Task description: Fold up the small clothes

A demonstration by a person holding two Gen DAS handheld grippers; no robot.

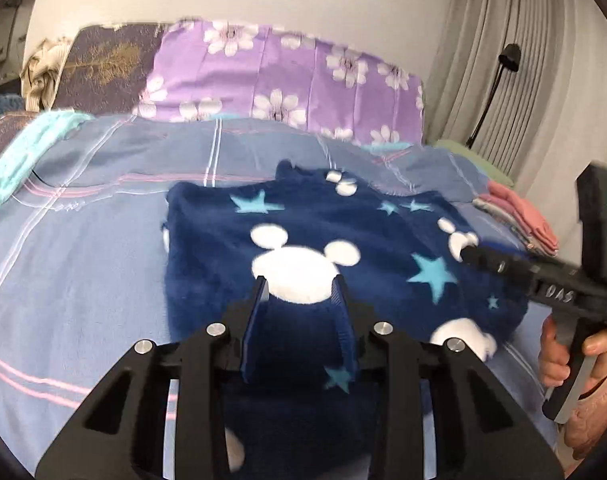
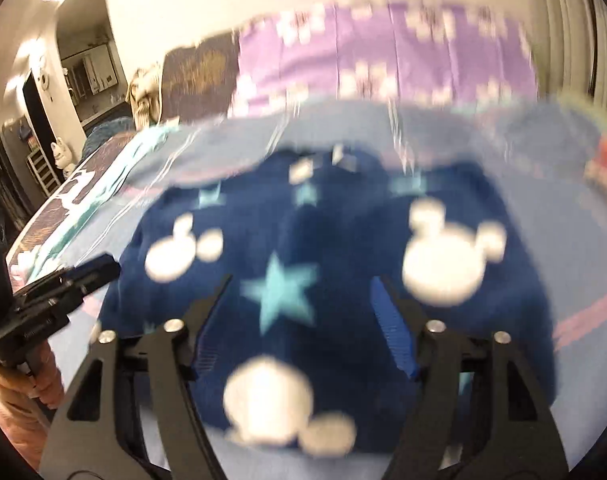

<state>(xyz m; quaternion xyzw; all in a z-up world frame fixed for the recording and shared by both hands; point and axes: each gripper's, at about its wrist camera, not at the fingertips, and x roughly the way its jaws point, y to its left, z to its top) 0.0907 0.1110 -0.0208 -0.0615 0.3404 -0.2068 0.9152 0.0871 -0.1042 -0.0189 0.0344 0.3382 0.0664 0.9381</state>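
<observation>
A dark blue fleece garment (image 1: 315,240) with white mouse-head shapes and light blue stars lies spread on the bed; it also shows, blurred, in the right wrist view (image 2: 327,272). My left gripper (image 1: 301,286) is open, its blue-padded fingers over the garment's near middle. My right gripper (image 2: 303,284) is open wide above the garment's near part. The right gripper also shows at the right of the left wrist view (image 1: 469,254), reaching over the garment's right edge. The left gripper shows at the left in the right wrist view (image 2: 99,266).
The bed has a blue striped sheet (image 1: 83,240). A purple flowered pillow (image 1: 287,80) and a dark patterned pillow (image 1: 103,68) stand at the head. Folded pink clothes (image 1: 519,216) lie at the right edge. A curtain (image 1: 523,60) hangs on the right.
</observation>
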